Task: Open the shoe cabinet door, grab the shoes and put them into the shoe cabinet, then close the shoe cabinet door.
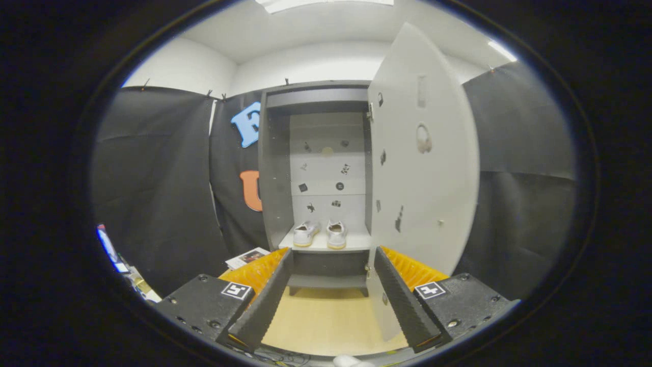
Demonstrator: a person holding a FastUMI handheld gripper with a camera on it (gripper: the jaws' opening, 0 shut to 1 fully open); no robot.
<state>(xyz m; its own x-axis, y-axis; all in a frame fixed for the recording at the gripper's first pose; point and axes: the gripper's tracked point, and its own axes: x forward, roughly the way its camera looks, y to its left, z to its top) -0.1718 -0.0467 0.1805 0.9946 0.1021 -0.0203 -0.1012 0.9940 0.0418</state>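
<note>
Well beyond the gripper (pixel 333 260), the grey shoe cabinet (pixel 276 168) stands with its door (pixel 423 153) swung wide to the right. A pair of white shoes (pixel 321 233) sits side by side on the cabinet's shelf (pixel 356 242), toes outward. The fingers are spread apart, holding nothing. What may be a leaflet (pixel 247 257) lies beside the cabinet's foot.

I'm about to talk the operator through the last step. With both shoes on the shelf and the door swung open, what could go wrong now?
1. The open gripper hangs back from the cabinet, and the door stands just ahead of its right finger. A careless push might clip the door's edge rather than swing it shut.
2. The shoes sit near the shelf's front lip, so the closing door could catch a toe if they stick out; the overhang is hard to judge.
</note>
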